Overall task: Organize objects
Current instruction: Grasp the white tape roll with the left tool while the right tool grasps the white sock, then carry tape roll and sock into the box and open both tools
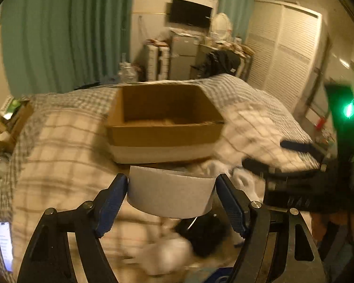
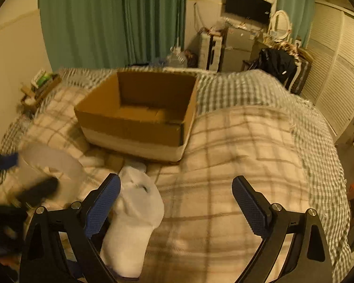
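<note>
My left gripper [image 1: 171, 188] is shut on a wide white ring [image 1: 170, 193], its blue pads pressing the ring's two sides just above the bed. The same ring [image 2: 59, 162] and the left gripper [image 2: 28, 175] show at the left edge of the right wrist view. An open cardboard box [image 1: 162, 136] [image 2: 129, 129] stands on the blanket right behind the ring, and it looks empty. My right gripper [image 2: 177, 178] [image 1: 264, 153] is open over the blanket. A white cap [image 2: 134, 212] lies against the inside of its left pad [image 2: 101, 205]; the right pad is far from it.
A plaid blanket [image 2: 236, 153] covers the bed. A black item [image 1: 200, 235] and white cloth [image 1: 167, 254] lie under the ring. A lit phone [image 1: 4, 245] rests at the bed's left edge. Green curtains, a fridge and a white wardrobe [image 2: 337, 82] stand beyond the bed.
</note>
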The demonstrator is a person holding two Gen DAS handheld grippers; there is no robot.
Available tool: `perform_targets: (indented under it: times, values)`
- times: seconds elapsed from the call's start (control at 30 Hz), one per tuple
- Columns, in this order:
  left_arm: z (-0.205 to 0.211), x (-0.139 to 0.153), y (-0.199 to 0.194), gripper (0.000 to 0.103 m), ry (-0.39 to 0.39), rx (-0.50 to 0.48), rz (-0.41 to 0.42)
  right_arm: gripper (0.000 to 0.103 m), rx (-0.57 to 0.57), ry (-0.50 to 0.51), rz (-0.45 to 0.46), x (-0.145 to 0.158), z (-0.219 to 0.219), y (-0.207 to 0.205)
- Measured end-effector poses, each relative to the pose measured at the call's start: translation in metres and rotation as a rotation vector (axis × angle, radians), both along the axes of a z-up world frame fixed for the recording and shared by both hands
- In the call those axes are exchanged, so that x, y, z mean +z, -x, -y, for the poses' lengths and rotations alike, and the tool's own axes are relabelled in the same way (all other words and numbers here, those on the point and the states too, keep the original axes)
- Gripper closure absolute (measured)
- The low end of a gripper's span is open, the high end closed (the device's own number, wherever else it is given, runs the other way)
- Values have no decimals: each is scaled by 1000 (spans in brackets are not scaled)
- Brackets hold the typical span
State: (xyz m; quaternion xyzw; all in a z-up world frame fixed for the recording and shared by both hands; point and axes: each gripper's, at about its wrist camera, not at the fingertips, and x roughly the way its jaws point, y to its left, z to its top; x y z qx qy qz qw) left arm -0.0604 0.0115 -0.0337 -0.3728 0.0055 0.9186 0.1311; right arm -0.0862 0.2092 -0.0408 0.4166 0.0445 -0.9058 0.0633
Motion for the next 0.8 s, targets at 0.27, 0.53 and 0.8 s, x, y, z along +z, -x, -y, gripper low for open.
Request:
perform_targets:
  times: [0.27,0.53,0.8]
  values:
    - [36,-10,8,24,28,107,12,44,144,97,220,-55,31,6]
    - [45,-3,-11,24,56,160,-1,65,167,71,160,-31,38,-20]
    - [36,36,-21,24,91,156,-82,66,183,44,-23,48,31,-39]
